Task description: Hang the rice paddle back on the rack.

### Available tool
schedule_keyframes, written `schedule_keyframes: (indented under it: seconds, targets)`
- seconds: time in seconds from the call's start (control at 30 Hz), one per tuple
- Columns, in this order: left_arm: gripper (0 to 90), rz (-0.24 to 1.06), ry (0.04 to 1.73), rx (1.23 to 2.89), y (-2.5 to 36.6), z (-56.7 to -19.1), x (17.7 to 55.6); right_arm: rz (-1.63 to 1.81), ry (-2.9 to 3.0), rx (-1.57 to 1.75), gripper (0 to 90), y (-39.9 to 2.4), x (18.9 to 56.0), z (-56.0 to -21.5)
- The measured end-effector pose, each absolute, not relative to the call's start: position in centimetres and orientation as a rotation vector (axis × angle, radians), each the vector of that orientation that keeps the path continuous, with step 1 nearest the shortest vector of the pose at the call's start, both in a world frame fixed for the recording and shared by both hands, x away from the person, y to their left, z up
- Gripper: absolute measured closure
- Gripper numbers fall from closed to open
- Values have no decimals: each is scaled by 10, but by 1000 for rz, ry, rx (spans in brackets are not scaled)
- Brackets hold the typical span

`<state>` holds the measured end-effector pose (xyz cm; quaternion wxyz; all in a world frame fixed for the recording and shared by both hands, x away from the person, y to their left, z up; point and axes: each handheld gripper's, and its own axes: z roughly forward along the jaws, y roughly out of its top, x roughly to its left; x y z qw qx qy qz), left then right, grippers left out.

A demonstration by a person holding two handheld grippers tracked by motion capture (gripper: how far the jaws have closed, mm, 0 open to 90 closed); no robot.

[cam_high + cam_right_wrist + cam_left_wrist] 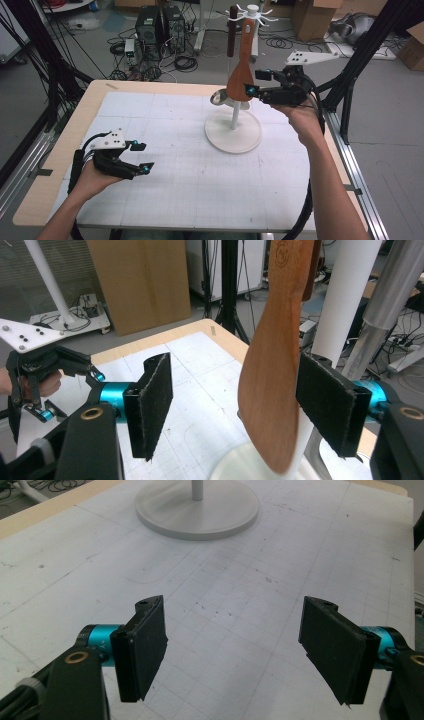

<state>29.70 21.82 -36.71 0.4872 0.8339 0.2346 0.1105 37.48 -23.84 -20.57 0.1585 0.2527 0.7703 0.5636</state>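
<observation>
Right hand-held gripper (258, 83): raised at the hanging wooden spatula (241, 62), jaws apart, nothing clamped
Right pads: spatula blade between them in the right gripper view (272, 385), close to the right-hand pad (327, 405), clear gap to the left-hand pad (152, 402); contact with the near pad not clear
Left hand-held gripper (141, 156): low over the table's left side, jaws wide apart, nothing between them
Left pads: bare gridded mat (225, 610) between the pads in the left gripper view
Wooden spatula: hung by its handle from the top of the white utensil stand (235, 112), blade down, nearly upright
Metal spoon (218, 97): bowl showing just left of the spatula blade, beside the stand's pole
Dark handle (232, 30): hanging from the same stand, left of the spatula handle
Stand base (197, 512): round white disc on the mat, well apart from the left hand-held gripper
Table (65, 145): pale wood edge around the white mat
</observation>
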Motion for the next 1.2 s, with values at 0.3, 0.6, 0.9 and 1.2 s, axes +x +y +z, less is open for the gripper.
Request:
schedule_keyframes:
  seconds: [0.3,0.6,0.9,1.2]
  targets:
    - [259,275,583,2025,221,-367,298,1599,2204,736,244,-239,366,-224]
    - [253,275,597,2024,223,-368,299,1587,2215,760,180,-239,359,-247]
    - [240,277,608,2023,225,-369,300,1573,2215,807,157,-243,351,-271]
    - [229,282,621,2015,226,-369,301,1538,2228,821,129,-242,345,-285]
